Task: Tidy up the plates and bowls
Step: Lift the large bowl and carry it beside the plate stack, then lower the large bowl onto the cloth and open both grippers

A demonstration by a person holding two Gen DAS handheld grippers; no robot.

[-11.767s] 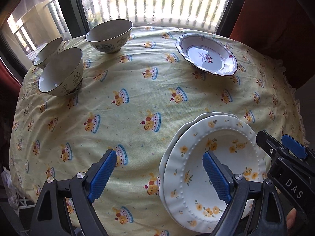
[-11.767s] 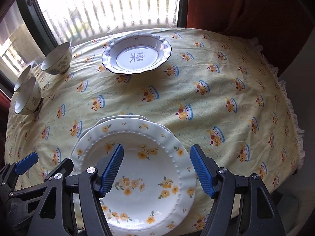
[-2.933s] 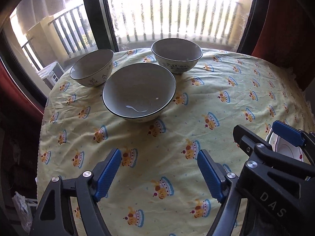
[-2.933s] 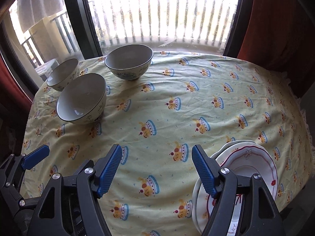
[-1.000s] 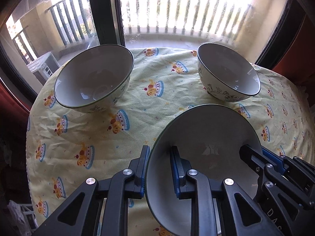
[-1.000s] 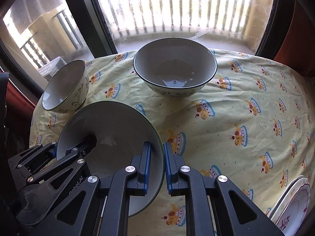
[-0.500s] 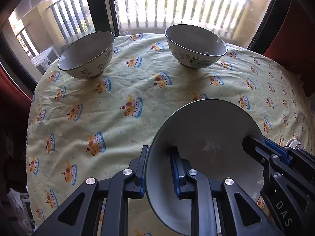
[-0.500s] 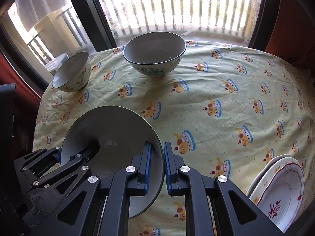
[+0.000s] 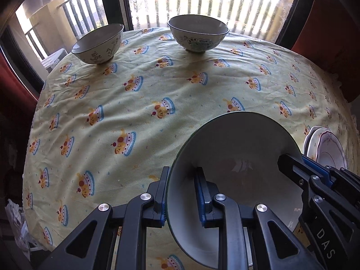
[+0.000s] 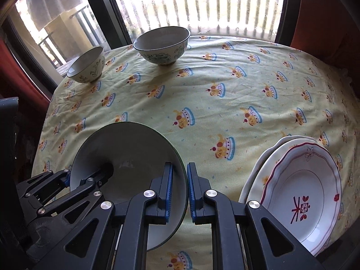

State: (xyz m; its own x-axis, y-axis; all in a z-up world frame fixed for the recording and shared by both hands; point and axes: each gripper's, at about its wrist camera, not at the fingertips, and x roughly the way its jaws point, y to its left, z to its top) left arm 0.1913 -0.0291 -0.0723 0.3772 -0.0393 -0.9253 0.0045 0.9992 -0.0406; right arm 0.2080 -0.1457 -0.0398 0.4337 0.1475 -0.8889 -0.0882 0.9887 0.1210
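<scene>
Both grippers clamp one bowl (image 9: 236,157)
Left gripper (image 9: 182,193) grips its left rim, right gripper (image 10: 178,186) its right; two bowls (image 9: 198,32) far, plate stack (image 10: 301,193) right.

held bowl (image 9: 236,157): white, dark rim, tilted, clamped at both edges
small bowl (image 9: 97,43): upright, far left
large bowl (image 9: 198,33): upright, far middle
plates (image 10: 301,193): stacked, right edge

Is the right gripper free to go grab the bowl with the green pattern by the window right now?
Probably not. The right gripper is shut on the held bowl's rim, shared with the left gripper. The tablecloth towards the patterned bowl looks clear.
</scene>
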